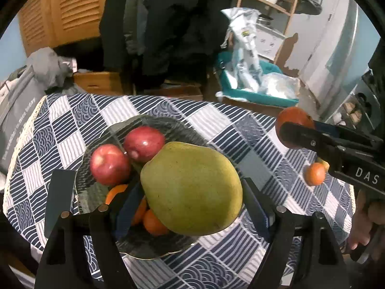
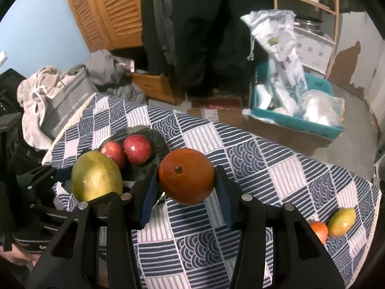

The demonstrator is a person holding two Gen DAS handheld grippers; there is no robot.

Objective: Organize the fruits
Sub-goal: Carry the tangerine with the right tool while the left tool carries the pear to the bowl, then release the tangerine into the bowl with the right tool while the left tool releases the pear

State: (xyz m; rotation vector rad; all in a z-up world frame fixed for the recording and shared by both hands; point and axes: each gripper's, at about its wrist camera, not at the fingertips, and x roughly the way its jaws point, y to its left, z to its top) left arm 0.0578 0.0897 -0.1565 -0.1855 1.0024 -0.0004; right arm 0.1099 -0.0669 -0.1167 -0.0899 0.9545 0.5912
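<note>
Left jaws: my left gripper (image 1: pixel 190 192) is clamped on a big green mango (image 1: pixel 192 187), pads on its two flanks, carried just above the plate.
Right jaws: my right gripper (image 2: pixel 186 180) is pinched tight on a dark orange (image 2: pixel 186 175), stem dimple facing up, above the cloth just right of the plate.
Plate: a dark glass plate (image 1: pixel 96 192) with a wavy rim sits on the counter (image 1: pixel 240 130); it already holds two red apples (image 1: pixel 109 165) and small tangerines (image 1: pixel 154 224) under the mango.
Still loose: a small orange fruit (image 2: pixel 318 231) touching a small green mango (image 2: pixel 341 221), well apart on the cloth's far right.
Step in hand, as I judge it: set both fruits down on the plate.
Doing it well: lower the mango into the free space beside the apples, not onto the tangerines; release only once it rests, since its rounded body may roll.
Materials: mango skin smooth, slightly matte; orange pebbled; apples glossy; cloth a blue-and-white patchwork print, soft.
</note>
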